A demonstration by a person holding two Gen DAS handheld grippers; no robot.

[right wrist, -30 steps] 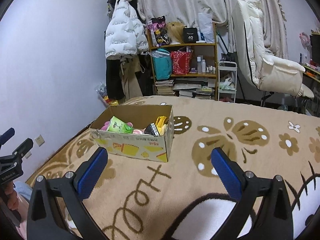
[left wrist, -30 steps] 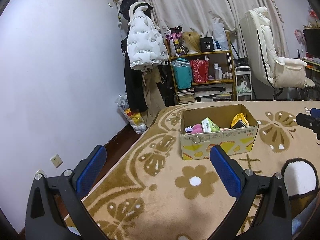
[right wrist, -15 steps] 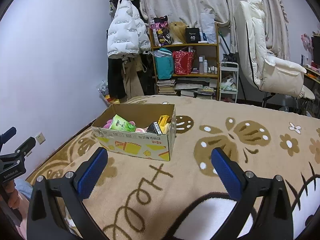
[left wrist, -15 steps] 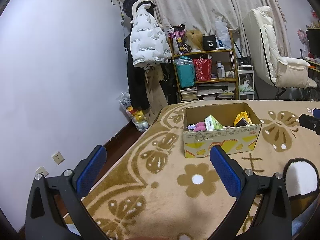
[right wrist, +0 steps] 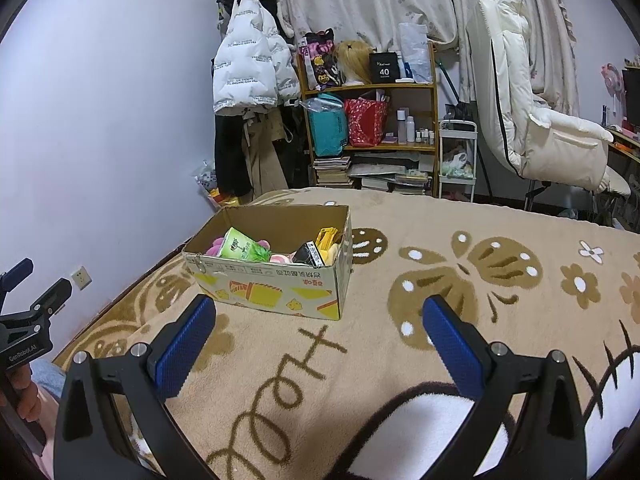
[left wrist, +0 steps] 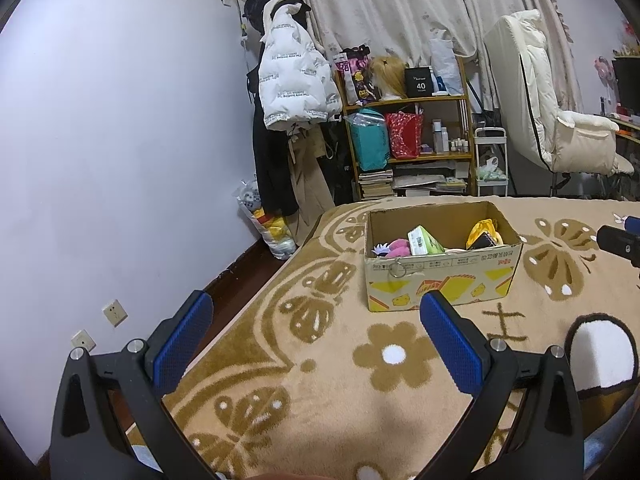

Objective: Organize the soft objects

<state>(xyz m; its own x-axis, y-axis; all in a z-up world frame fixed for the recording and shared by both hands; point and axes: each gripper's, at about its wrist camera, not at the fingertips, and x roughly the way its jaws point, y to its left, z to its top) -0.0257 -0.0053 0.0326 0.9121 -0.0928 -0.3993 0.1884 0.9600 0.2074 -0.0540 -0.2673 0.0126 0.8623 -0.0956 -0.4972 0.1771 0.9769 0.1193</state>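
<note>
A cardboard box (left wrist: 440, 284) stands on the beige patterned blanket (left wrist: 340, 360); it also shows in the right wrist view (right wrist: 276, 288). Inside lie a pink plush (left wrist: 394, 247), a green tissue pack (left wrist: 424, 240) and a yellow soft item (left wrist: 482, 230); the tissue pack also shows in the right wrist view (right wrist: 240, 249). My left gripper (left wrist: 316, 332) is open and empty, well short of the box. My right gripper (right wrist: 320, 334) is open and empty, in front of the box.
A wooden shelf (right wrist: 372, 120) with bags and books stands behind the bed, next to a hanging white jacket (right wrist: 252, 76). A white reclining chair (right wrist: 532, 120) is at the right. The bed's left edge drops to dark floor by the wall (left wrist: 240, 268).
Both grippers have drawn back and risen slightly from the box, so it sits a little farther off. Both stay open and empty.
</note>
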